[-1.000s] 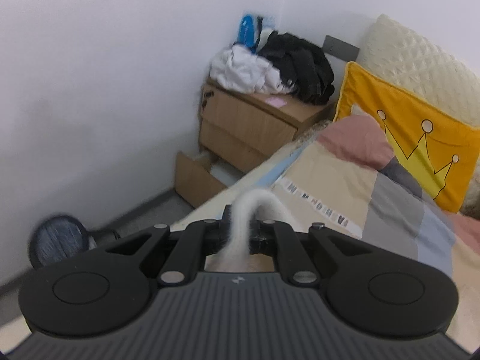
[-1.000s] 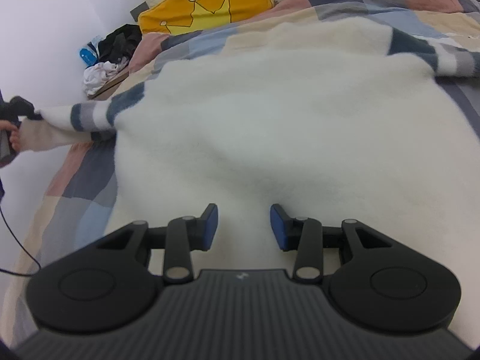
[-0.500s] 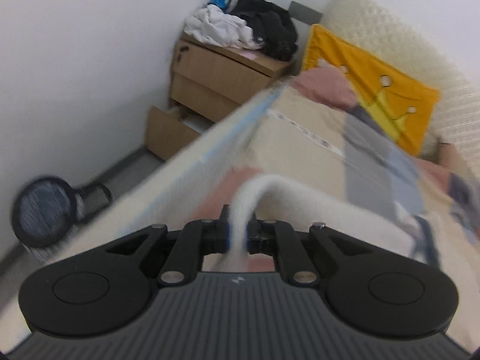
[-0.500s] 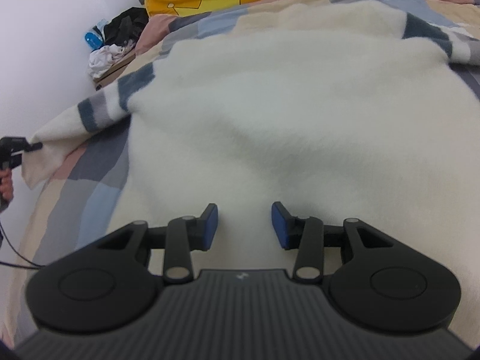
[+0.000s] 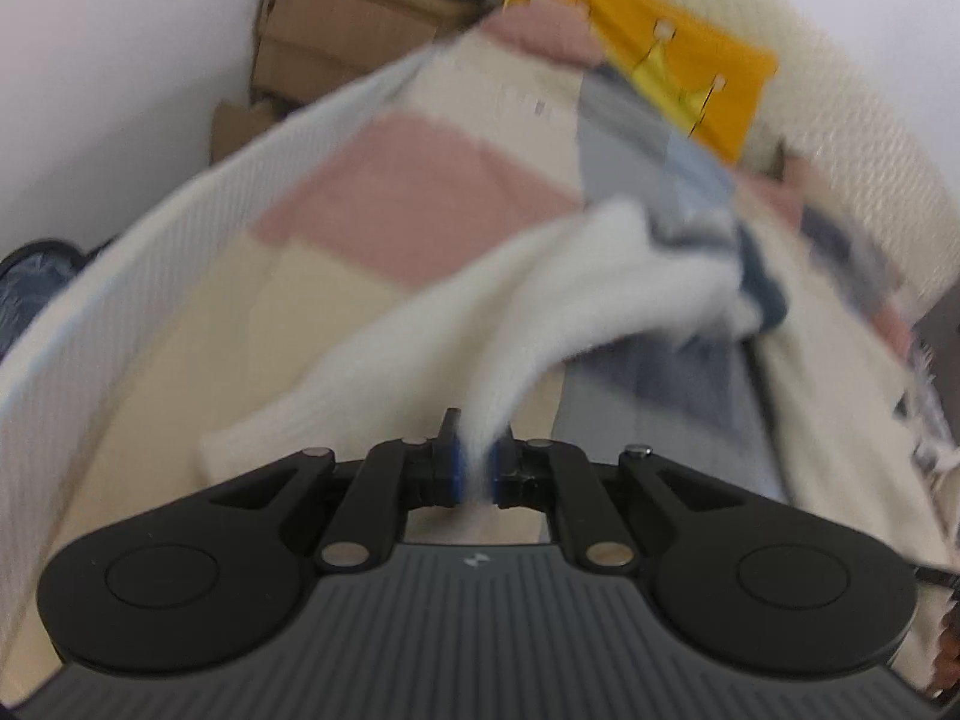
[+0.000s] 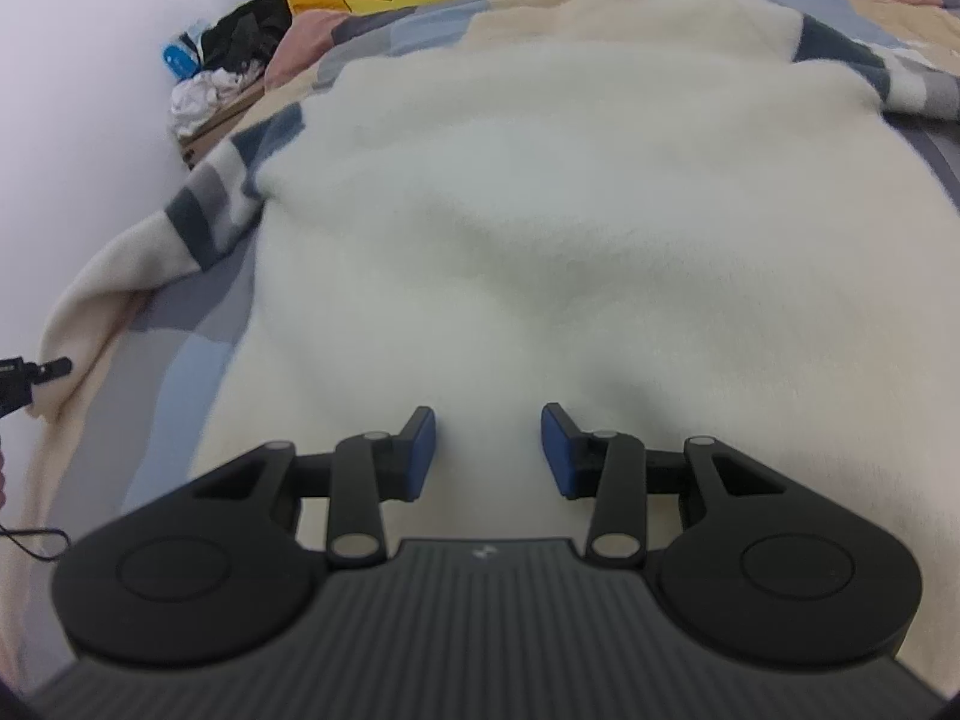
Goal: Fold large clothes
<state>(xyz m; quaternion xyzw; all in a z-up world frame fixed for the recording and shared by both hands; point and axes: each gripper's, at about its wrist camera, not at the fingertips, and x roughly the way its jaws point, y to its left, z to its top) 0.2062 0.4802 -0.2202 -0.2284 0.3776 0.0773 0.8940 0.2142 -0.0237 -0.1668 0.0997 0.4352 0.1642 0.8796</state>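
A large cream fleece garment point(image 6: 570, 192) lies spread on the bed, its sleeves banded in dark blue and grey. My left gripper point(image 5: 477, 471) is shut on the cuff of the left sleeve point(image 5: 540, 312) and holds it over the bed's left side; the view is blurred. In the right wrist view that sleeve point(image 6: 180, 228) trails to the left gripper point(image 6: 36, 372) at the frame's left edge. My right gripper point(image 6: 487, 453) is open and empty, its blue pads point(image 6: 420, 450) just above the garment's near hem.
The bed carries a patchwork cover point(image 5: 420, 192) of pink, cream and grey-blue. A yellow crown pillow point(image 5: 660, 60) leans at the head. A cardboard-brown nightstand point(image 5: 336, 30) piled with clothes stands by the white wall. A dark round object point(image 5: 30, 288) sits on the floor.
My left gripper has swung with the sleeve cuff from beyond the bed's edge in over the bed. The sleeve has gone from taut to slack. My right gripper has stayed open over the hem.
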